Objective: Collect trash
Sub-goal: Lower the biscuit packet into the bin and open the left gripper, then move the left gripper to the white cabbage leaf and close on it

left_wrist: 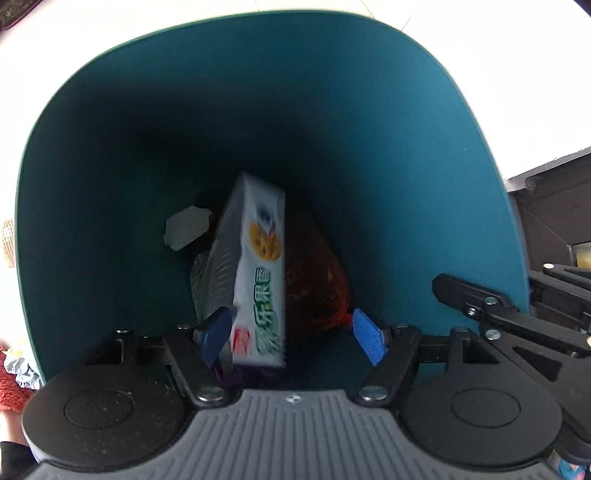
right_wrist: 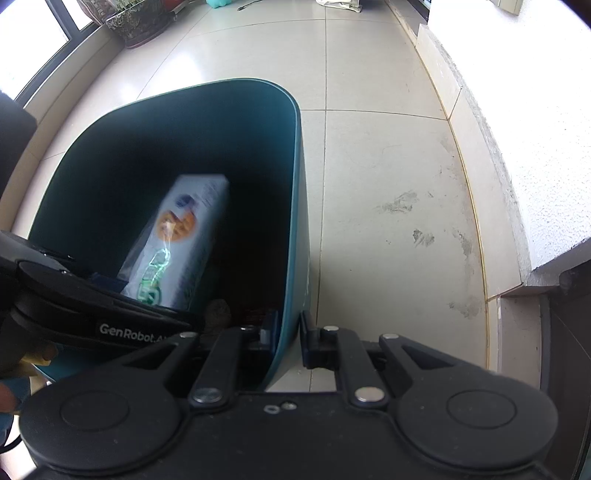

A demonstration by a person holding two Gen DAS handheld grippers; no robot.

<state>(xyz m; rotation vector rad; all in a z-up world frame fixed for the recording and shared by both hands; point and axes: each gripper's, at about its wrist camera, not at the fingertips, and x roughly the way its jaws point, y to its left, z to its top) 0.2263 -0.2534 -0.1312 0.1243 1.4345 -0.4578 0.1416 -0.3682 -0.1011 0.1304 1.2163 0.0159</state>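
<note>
Inside the teal bin, a carton stands tilted, long axis pointing downward; left gripper jaws spread wide, right gripper clamps the bin's rim.

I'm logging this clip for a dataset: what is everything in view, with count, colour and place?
bin: one, teal, on the floor, its side wall between the right gripper's fingers
carton: one, white with green lettering, leaning inside the bin
net bag: one, reddish, in the bin beside the carton
paper scrap: one, white, low in the bin, left of the carton
floor: pale tiles, scuffed near the wall
planter: one, dark patterned, by the window
left gripper: blue pads, open above the carton
right gripper: black, clamped on the bin wall
</note>
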